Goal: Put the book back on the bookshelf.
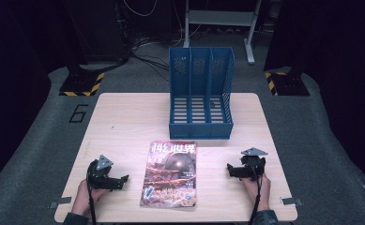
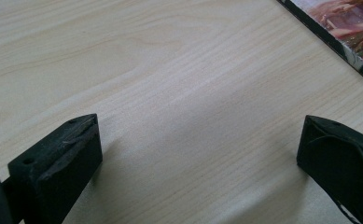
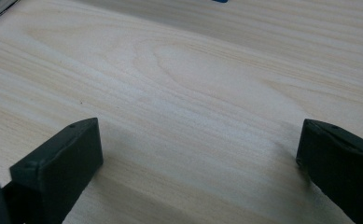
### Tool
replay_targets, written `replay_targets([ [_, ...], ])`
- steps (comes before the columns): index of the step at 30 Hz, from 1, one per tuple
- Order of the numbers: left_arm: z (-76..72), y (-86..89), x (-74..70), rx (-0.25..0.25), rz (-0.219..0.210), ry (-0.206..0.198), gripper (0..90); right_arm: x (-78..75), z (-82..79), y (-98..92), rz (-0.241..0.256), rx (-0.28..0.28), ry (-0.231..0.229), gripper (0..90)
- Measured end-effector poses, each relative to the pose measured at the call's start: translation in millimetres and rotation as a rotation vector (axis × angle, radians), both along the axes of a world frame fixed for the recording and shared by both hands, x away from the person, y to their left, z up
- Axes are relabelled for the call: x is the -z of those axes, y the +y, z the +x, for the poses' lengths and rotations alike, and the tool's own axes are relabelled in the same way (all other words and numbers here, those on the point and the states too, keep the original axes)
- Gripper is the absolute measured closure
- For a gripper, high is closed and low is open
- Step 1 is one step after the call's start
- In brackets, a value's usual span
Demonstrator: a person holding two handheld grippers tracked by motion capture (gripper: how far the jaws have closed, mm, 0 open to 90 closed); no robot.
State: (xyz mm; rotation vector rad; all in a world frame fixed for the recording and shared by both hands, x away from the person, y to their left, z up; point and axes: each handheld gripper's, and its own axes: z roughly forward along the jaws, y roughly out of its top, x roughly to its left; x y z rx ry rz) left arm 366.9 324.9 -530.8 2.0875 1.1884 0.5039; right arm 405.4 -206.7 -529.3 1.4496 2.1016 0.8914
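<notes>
A magazine [image 1: 171, 174] with a reddish cover lies flat near the front middle of the wooden table [image 1: 124, 122]. Behind it stands a blue three-slot file holder [image 1: 200, 101], its slots holding nothing that I can see. My left gripper [image 1: 119, 180] rests on the table to the left of the magazine, held by a hand, jaws wide open over bare wood [image 2: 193, 140]. The magazine's corner [image 2: 352, 37] shows at the top right of the left gripper view. My right gripper [image 1: 231, 169] sits right of the magazine, also open over bare wood [image 3: 198, 135].
The table is ringed by grey floor. Yellow-black striped stand bases [image 1: 81, 84] [image 1: 285, 82] sit at the back left and back right. A metal frame [image 1: 222, 21] and cables stand behind the table. Bare wood lies left of the file holder.
</notes>
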Motion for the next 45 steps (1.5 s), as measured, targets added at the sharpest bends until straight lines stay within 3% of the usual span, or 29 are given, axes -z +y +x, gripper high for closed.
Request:
replay_targets([
  [6,0.9,-1.4,0.2,0.021,0.005,-0.009,0.0,0.0,-0.9,0.0,0.003,-0.001,-0.004,0.3],
  [8,0.8,-3.3,0.0,0.028,-0.007,-0.009,0.0,0.2,-0.8,0.0,0.003,-0.005,-0.008,0.4],
  [10,1.0,-5.2,-2.1,0.032,-0.038,0.012,0.1,0.2,-0.8,0.1,0.002,-0.006,-0.009,0.5],
  [12,2.2,-7.8,-7.8,0.04,-0.077,0.003,0.1,0.2,-0.7,0.2,0.002,-0.009,-0.009,0.5],
  [16,4.5,-13.6,-15.0,0.058,-0.101,-0.006,0.0,0.2,-0.8,0.3,0.002,-0.008,-0.01,0.5],
  [21,10.1,-33.2,-22.3,0.106,-0.128,0.006,0.0,0.2,-1.1,-0.2,0.003,-0.012,-0.008,0.5],
  [30,17.5,-70.0,-15.3,0.196,-0.129,0.035,0.1,0.2,-1.2,-0.2,0.004,-0.012,-0.009,0.6],
  [35,22.1,-93.3,-10.7,0.266,-0.092,0.06,1.5,0.3,-1.3,-0.1,0.004,-0.012,-0.009,0.9],
  [38,21.7,-100.1,-9.7,0.266,-0.088,0.05,3.6,0.2,-1.4,-0.1,0.003,-0.014,-0.008,1.0],
  [40,22.1,-104.4,-9.2,0.277,-0.081,0.064,4.2,0.2,-1.4,-0.1,0.004,-0.014,-0.009,1.0],
  [41,21.8,-108.8,-7.3,0.282,-0.049,0.064,4.2,0.3,-1.4,-0.1,0.004,-0.013,-0.011,1.0],
  [45,18.9,-113.8,-4.5,0.262,-0.029,0.04,0.7,0.3,-1.5,-0.1,0.005,-0.014,-0.011,1.2],
])
